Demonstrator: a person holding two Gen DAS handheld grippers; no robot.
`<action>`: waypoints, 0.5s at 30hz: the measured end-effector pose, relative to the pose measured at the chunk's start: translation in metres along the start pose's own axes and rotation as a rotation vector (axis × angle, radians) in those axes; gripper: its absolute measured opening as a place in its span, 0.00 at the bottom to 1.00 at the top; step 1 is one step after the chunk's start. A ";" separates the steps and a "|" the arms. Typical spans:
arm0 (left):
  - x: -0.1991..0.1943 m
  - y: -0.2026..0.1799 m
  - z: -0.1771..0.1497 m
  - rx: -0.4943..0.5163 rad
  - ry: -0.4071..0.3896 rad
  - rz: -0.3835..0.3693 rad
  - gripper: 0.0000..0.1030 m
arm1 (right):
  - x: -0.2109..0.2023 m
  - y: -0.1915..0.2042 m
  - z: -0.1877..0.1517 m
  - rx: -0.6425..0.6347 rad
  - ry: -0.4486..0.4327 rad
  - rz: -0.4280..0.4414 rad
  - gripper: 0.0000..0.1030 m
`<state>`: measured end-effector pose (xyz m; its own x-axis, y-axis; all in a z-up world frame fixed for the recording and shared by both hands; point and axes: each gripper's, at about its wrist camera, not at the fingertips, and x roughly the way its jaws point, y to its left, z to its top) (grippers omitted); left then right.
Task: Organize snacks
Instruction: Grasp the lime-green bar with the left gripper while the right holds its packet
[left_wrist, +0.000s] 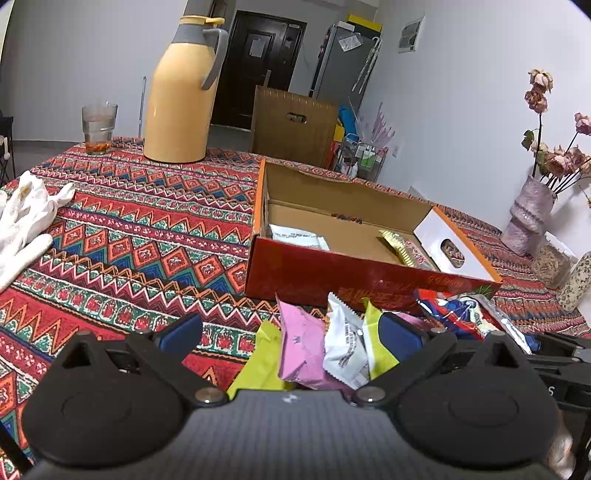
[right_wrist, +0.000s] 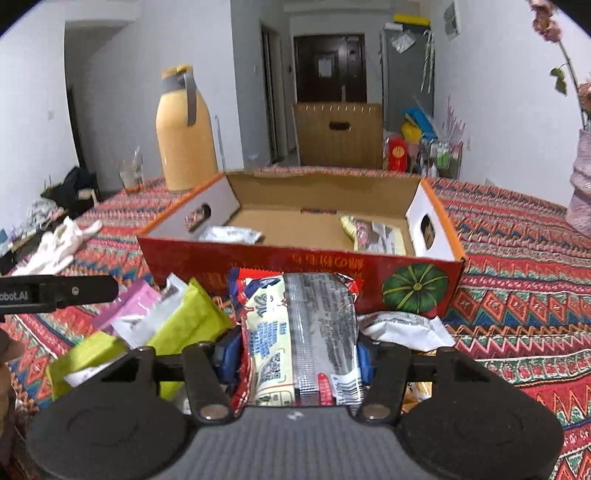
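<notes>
Clamping a red-and-white snack packet (right_wrist: 295, 332) between its blue pads, right gripper (right_wrist: 297, 354) just short of the red cardboard box (right_wrist: 258, 266), left gripper (left_wrist: 291, 332) spread apart, loose snack packets (left_wrist: 321, 350) between its fingers

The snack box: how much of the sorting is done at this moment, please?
Done: the cardboard box already holds a white packet at its left end and a few wrapped snacks at its right.
In hand: the right claw is shut on a red and cream packet.
Left: the pink, white and yellow-green packets lie before the open left claw.
</notes>
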<state>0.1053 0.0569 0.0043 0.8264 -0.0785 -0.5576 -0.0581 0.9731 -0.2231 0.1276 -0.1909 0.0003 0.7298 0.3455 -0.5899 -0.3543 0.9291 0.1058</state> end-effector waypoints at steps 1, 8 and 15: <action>-0.002 -0.001 0.001 0.003 -0.002 0.002 1.00 | -0.005 0.000 -0.001 0.005 -0.017 -0.003 0.55; -0.017 -0.002 0.001 0.033 -0.015 0.037 1.00 | -0.034 0.000 -0.010 0.031 -0.108 -0.027 0.55; -0.018 0.004 -0.006 0.091 0.024 0.110 1.00 | -0.058 -0.005 -0.022 0.048 -0.169 -0.058 0.55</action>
<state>0.0873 0.0613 0.0084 0.8041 0.0253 -0.5940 -0.0956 0.9916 -0.0872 0.0741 -0.2184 0.0165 0.8374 0.3051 -0.4536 -0.2839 0.9518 0.1160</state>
